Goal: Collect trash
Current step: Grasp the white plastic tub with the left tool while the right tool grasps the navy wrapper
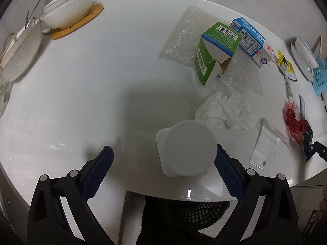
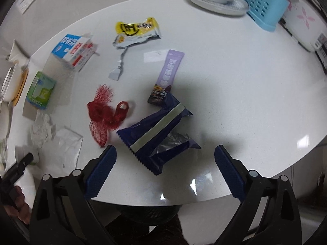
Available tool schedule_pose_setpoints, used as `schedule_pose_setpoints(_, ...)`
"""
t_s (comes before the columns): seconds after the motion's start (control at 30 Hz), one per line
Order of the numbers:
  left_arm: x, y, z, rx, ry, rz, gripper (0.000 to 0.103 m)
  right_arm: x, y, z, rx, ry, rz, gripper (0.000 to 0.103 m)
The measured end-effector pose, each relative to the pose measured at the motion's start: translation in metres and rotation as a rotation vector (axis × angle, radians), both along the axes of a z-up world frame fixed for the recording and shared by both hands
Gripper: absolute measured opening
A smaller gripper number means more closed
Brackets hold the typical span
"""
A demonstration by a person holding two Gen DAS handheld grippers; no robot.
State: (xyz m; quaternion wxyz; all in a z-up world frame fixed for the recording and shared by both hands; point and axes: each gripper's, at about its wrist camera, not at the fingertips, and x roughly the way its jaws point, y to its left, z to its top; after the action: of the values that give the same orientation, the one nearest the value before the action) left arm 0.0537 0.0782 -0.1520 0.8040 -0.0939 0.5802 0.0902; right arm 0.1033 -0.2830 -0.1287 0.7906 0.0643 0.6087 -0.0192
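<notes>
Left wrist view shows my left gripper (image 1: 163, 163) spread wide over the near edge of the white table (image 1: 81, 102). A white plastic cup (image 1: 187, 149), turned bottom-up, sits between the fingers; it lies against my right-hand pad (image 1: 226, 175) and well clear of the other. Nothing is clamped.

Right wrist view has my right gripper (image 2: 164, 165) just as wide apart, holding nothing. One dark blue snack wrapper (image 2: 158, 134) lies torn between the fingers, touching neither pad.

Counting the trash: two cartons, one green (image 1: 216, 51) and one blue-and-white (image 1: 251, 38), both tipped over on one sheet of bubble wrap (image 1: 184, 34); one crumpled tissue (image 1: 224, 108) just beyond the cup; one clear plastic bag (image 1: 267, 143); one red mesh net (image 2: 104, 110); one yellow packet (image 2: 134, 30); one purple stick sachet (image 2: 167, 75) touching the blue wrapper's far end.

Below the table edge, one black mesh bin (image 1: 196, 210) shows. At the far rim stand two white bowls (image 1: 67, 10) on the left and one blue basket (image 2: 265, 6) on the right.
</notes>
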Motion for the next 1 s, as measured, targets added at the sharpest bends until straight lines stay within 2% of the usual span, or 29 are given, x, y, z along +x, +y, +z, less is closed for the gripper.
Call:
schedule_pose_setpoints(0.13, 0.007, -0.001, -0.005, -0.003, 0.018, -0.01, 0.089, 0.016, -0.012, -0.009, 0.108, 0.084, -0.14, 0.087)
schedule_pose_setpoints(0.3, 0.011, -0.004, -0.009, -0.004, 0.029, -0.028, 0.082, 0.027, -0.022, -0.023, 0.187, 0.172, -0.282, 0.079)
schedule_pose_setpoints(0.37, 0.012, -0.005, -0.011, -0.006, 0.036, -0.032, 0.08, 0.03, -0.025, -0.026, 0.195, 0.19, -0.326, 0.074)
schedule_pose_setpoints(0.63, 0.014, -0.006, -0.016, -0.01, 0.05, -0.045, 0.062, 0.039, -0.032, -0.035, 0.202, 0.242, -0.42, 0.066)
schedule_pose_setpoints(0.73, 0.015, -0.008, -0.014, -0.003, 0.043, -0.052, 0.045, 0.044, -0.034, -0.039, 0.213, 0.258, -0.441, 0.055)
schedule_pose_setpoints(0.8, 0.015, -0.008, -0.013, -0.009, 0.046, -0.051, 0.045, 0.042, -0.034, -0.042, 0.216, 0.271, -0.457, 0.048)
schedule_pose_setpoints(0.9, 0.014, -0.005, -0.013, -0.018, 0.048, -0.051, 0.045, 0.043, -0.039, -0.046, 0.231, 0.276, -0.467, 0.029)
schedule_pose_setpoints(1.0, 0.012, -0.006, -0.01, -0.006, 0.05, -0.051, 0.045, 0.043, -0.044, -0.054, 0.246, 0.282, -0.472, 0.022)
